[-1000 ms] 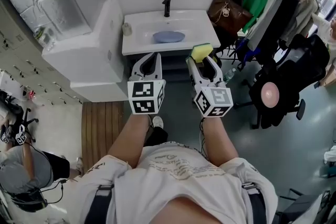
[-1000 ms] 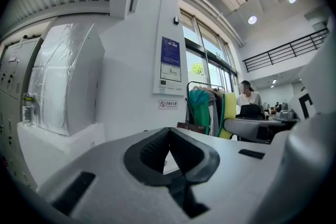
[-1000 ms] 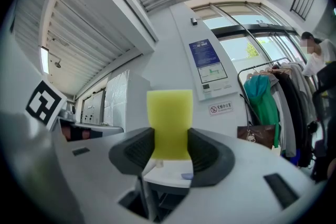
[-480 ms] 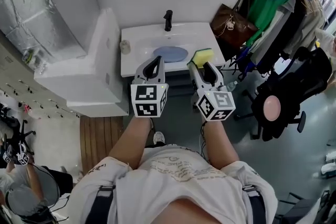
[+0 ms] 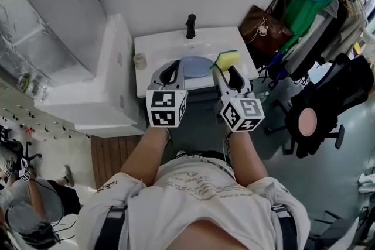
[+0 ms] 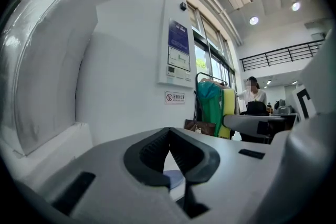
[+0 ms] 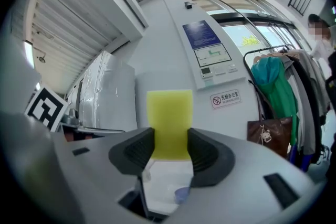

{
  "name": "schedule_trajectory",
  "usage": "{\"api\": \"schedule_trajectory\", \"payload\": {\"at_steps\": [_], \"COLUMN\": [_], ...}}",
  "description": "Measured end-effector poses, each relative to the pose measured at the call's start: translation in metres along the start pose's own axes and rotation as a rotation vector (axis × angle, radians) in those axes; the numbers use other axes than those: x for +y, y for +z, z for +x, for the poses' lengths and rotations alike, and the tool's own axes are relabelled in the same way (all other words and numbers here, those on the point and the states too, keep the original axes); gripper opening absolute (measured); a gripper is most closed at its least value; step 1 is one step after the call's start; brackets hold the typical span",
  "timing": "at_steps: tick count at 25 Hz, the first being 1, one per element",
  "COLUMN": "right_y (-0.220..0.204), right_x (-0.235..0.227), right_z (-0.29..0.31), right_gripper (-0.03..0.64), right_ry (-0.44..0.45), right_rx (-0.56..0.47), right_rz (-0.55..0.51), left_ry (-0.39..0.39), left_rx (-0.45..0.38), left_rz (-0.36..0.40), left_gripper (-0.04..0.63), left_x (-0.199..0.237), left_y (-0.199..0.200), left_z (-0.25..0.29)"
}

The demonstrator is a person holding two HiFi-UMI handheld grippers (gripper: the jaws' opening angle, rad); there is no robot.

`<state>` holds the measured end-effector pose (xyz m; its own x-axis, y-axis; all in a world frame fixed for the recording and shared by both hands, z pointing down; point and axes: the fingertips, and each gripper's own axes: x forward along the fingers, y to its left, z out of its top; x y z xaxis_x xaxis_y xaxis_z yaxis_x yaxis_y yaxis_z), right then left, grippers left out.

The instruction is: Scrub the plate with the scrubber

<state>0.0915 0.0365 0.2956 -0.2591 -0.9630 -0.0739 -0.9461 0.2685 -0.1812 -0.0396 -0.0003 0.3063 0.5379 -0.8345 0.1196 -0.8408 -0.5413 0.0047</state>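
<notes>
A pale blue plate (image 5: 197,66) lies in the basin of the white sink (image 5: 155,47), partly hidden behind my gripper tips. My left gripper (image 5: 174,67) reaches over the sink's front edge with its jaws shut and nothing in them; in the left gripper view the pads (image 6: 157,152) meet, and a sliver of the plate (image 6: 173,180) shows below. My right gripper (image 5: 225,71) is shut on the yellow scrubber (image 5: 227,58), just right of the plate. In the right gripper view the scrubber (image 7: 169,120) stands upright between the pads, with the plate (image 7: 182,194) low beneath.
A black faucet (image 5: 190,25) stands at the sink's back and a small cup (image 5: 139,60) on its left rim. A white cabinet (image 5: 96,85) adjoins on the left. A brown bag (image 5: 268,29), hanging clothes (image 5: 319,3) and a black chair (image 5: 319,105) crowd the right.
The person has walked up to the sink. Both grippers, earlier short of its front edge, now reach over the basin near the plate. The scrubber stays held.
</notes>
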Motion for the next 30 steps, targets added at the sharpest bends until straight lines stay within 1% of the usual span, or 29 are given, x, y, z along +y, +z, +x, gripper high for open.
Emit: {"api": "schedule_trajectory", "payload": {"at_steps": [9, 17, 23, 30], "right_y": [-0.022, -0.045, -0.060, -0.091], "right_x": [-0.014, -0.031, -0.061, -0.095], "right_z": [0.039, 0.088, 0.123, 0.165], "right_gripper": [0.202, 0.202, 0.202, 0.202], "right_ry": [-0.005, 0.025, 0.048, 0.088], "right_rx": [0.035, 0.089, 0.130, 0.222], "right_rz": [0.028, 0.005, 0.010, -0.005], "left_ry": [0.009, 0.026, 0.038, 0.071], "left_rx": [0.051, 0.104, 0.127, 0.198], "left_rz": [-0.003, -0.026, -0.026, -0.035], "left_gripper": [0.017, 0.017, 0.017, 0.017], "left_x": [0.031, 0.058, 0.068, 0.080], "left_y": [-0.018, -0.040, -0.045, -0.068], "left_z": [0.031, 0.074, 0.116, 0.165]}}
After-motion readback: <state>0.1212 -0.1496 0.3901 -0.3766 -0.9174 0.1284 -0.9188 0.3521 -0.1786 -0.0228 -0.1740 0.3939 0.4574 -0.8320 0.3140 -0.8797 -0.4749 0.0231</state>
